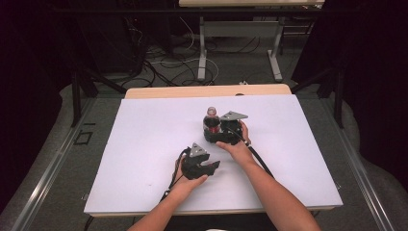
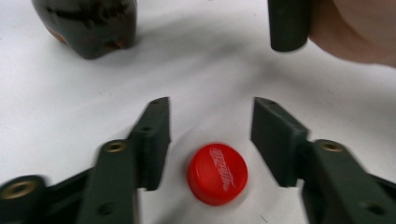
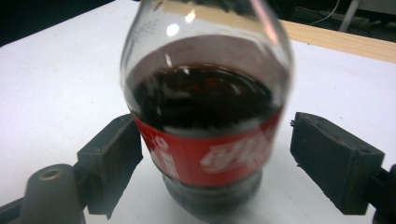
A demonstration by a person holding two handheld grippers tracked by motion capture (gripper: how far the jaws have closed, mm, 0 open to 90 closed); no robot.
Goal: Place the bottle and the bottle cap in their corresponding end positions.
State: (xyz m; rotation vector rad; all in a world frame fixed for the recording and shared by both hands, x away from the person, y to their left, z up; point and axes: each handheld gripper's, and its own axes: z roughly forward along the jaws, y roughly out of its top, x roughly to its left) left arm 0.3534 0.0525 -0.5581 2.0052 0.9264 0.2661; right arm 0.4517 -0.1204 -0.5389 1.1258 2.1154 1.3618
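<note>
The red cap (image 2: 217, 173) lies flat on the white desk top (image 1: 144, 144), printed top up, squarely between the spread jaws of your left gripper (image 2: 210, 135) and touching neither; nothing is pinched there. In the high view that gripper (image 1: 208, 167) sits toward the near edge of the desk, around the middle.

The cola bottle (image 1: 211, 122) stands upright just beyond it, toward the far edge and slightly to your right. Your right gripper (image 3: 212, 158) brackets its labelled waist, jaws parted; a clear gap shows at one pad, while the other sits at the label's edge and contact there is hard to judge, so I read the bottle as standing on its own base.

Judging from this, the cap is off. Your left gripper is far nearer the cap.
</note>
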